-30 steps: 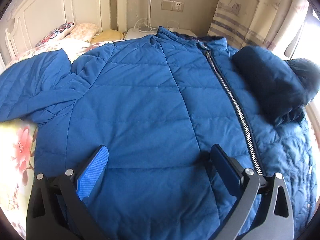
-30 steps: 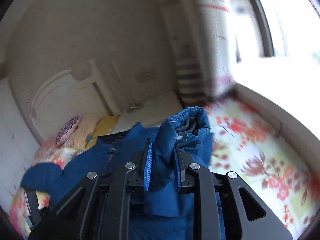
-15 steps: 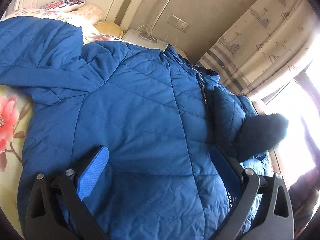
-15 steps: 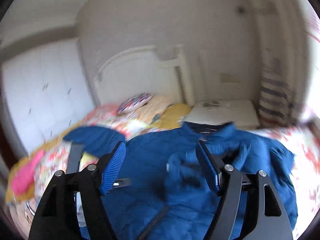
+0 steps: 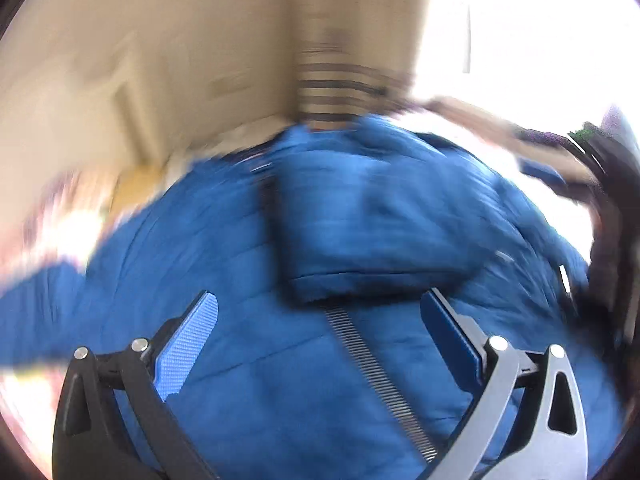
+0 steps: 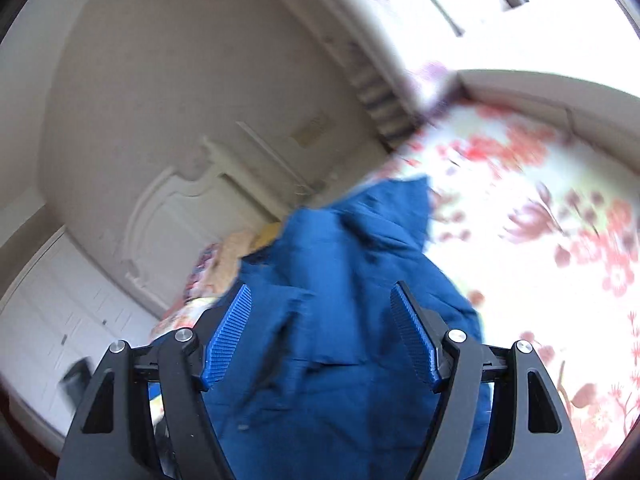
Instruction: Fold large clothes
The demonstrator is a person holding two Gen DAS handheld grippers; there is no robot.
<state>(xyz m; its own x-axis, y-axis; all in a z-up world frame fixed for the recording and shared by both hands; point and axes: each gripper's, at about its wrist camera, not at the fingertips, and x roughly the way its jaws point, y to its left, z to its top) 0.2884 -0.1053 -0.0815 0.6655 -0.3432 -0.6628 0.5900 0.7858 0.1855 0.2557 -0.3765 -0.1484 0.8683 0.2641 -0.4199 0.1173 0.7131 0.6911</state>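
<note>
Both the left gripper (image 5: 320,312) and the right gripper (image 6: 322,312) hang with jaws wide apart, gripping nothing, above the blue jacket (image 5: 280,360) filling each frame's lower centre.

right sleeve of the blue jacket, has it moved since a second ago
Yes. The right sleeve was pinched up in the right hand-held gripper; now it lies folded across the jacket's chest, its cuff over the zipper, and the gripper is open.

The jacket (image 5: 280,380) fills the bed's middle. Bare floral sheet (image 6: 540,248) lies clear beside it; the headboard (image 6: 172,216) and, seemingly, a blurred curtain (image 5: 336,84) close the far side.
</note>
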